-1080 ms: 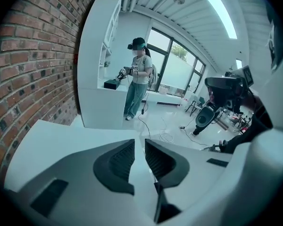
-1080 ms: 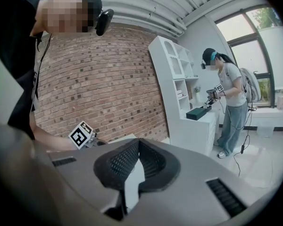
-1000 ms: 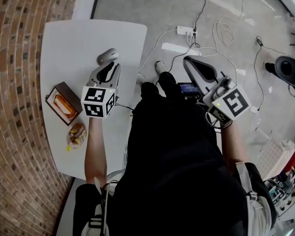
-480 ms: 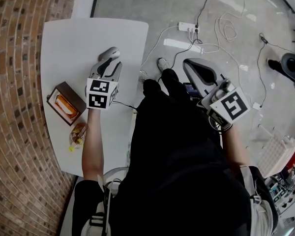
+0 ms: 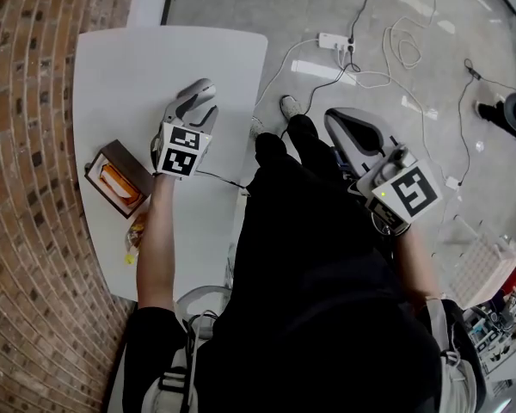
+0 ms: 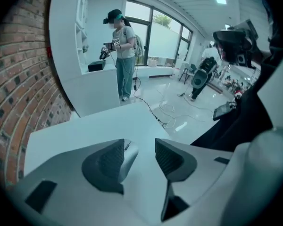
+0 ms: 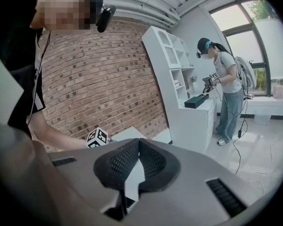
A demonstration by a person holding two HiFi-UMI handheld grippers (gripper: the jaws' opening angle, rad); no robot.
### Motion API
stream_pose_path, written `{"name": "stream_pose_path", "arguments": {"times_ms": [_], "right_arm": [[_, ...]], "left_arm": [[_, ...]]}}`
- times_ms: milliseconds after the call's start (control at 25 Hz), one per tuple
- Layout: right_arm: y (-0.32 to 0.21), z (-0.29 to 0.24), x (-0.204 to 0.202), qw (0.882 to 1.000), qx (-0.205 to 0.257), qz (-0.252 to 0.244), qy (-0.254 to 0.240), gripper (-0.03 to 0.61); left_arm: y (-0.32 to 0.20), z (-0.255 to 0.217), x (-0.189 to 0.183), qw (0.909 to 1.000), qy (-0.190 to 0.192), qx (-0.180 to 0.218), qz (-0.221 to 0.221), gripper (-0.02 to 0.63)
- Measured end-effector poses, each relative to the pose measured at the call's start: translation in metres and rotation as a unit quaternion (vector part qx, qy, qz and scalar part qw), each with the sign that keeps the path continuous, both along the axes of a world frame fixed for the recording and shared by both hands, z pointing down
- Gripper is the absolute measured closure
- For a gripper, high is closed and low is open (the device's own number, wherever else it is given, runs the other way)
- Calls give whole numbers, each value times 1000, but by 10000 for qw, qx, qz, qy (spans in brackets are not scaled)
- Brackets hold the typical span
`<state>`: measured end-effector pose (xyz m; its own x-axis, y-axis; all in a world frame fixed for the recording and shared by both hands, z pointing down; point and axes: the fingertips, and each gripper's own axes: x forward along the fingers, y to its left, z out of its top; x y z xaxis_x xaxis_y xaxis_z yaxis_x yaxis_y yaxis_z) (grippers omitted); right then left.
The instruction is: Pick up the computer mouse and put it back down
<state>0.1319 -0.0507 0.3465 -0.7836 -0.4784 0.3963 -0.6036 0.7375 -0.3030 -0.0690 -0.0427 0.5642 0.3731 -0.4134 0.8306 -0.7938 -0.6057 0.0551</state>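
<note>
On the table (image 5: 112,76), the mouse (image 6: 129,159) lies between the jaws of the left gripper (image 6: 139,149); those jaws have just been opening and stand apart; the mouse sits right by one pad, with a gap to the other; off past the table edge, the right gripper (image 7: 138,142) is pressed together, holding nothing.

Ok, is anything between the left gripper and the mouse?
Nothing: in the left gripper view the left gripper, jaws just opened wider, straddles the mouse, which lies close beside one pad, bare table toward the other.
</note>
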Motion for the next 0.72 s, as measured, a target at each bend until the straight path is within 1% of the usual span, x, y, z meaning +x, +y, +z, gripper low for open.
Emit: {"name": "stream_pose_path", "arguments": {"times_ms": [80,160,280,560,720], "right_arm": [[3,2,-6,10000,-46,-36,-20,562],[6,3,-10,9999,-107,-56,-35,562],[8,8,-11,9998,-198,-64,0,562],[9,13,-12,9995,-321,-21,17,562],[9,18,-10,9992,-389,14,66,562]], "left_arm": [[1,9,-2,9987,-376,49,332,411],[2,17,-3,9965,-619,55,563,400],[3,26,-3,9953,-673,-46,699,377],[0,44,-11,9935,-729,-257,833,327],[-4,55,-17,9905,-896,-333,990,310]]}}
